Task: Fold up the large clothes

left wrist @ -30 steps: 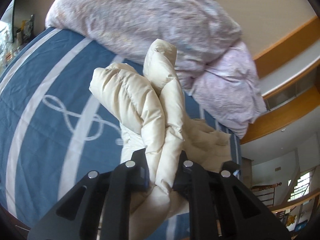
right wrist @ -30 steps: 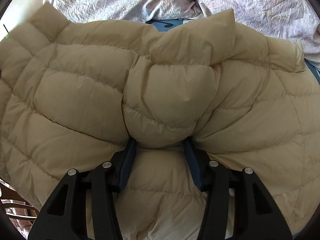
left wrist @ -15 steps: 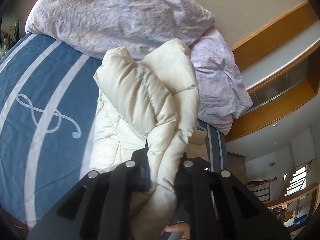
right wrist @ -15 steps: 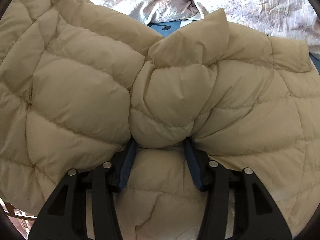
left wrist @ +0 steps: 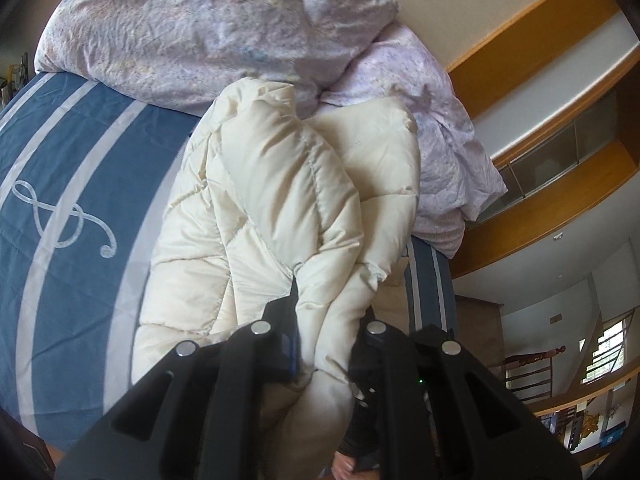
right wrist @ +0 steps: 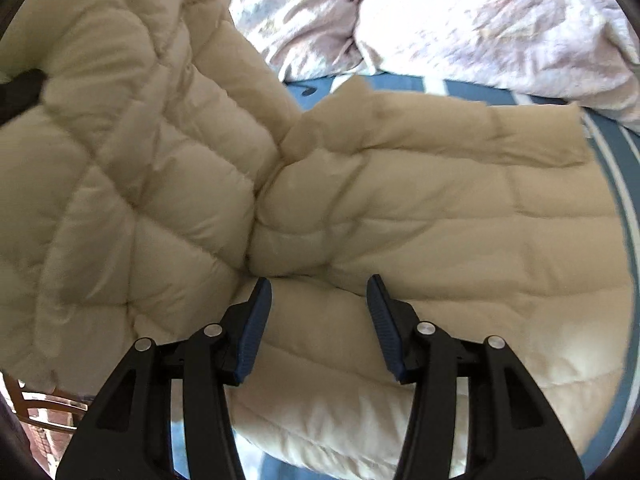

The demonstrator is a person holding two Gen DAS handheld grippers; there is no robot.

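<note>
Left gripper (left wrist: pixel 326 320) pinches a jacket (left wrist: pixel 280 208) fold; right gripper (right wrist: pixel 318 292) half-open, jacket just ahead, nothing between fingers.

Count: one cream quilted down jacket (left wrist: pixel 288 208). One bed (left wrist: pixel 80 168) with a blue, white-striped cover; one treble-clef motif (left wrist: pixel 60 216) on it. One heap of lilac floral bedding (left wrist: pixel 224 28). Two tools: left tool (left wrist: pixel 330 312), right tool (right wrist: pixel 318 300).

Blue bed cover (left wrist: pixel 80 152) with white stripes, cream puffer jacket (right wrist: pixel 440 220), rumpled lilac duvet (left wrist: pixel 208 28) lying on it
</note>
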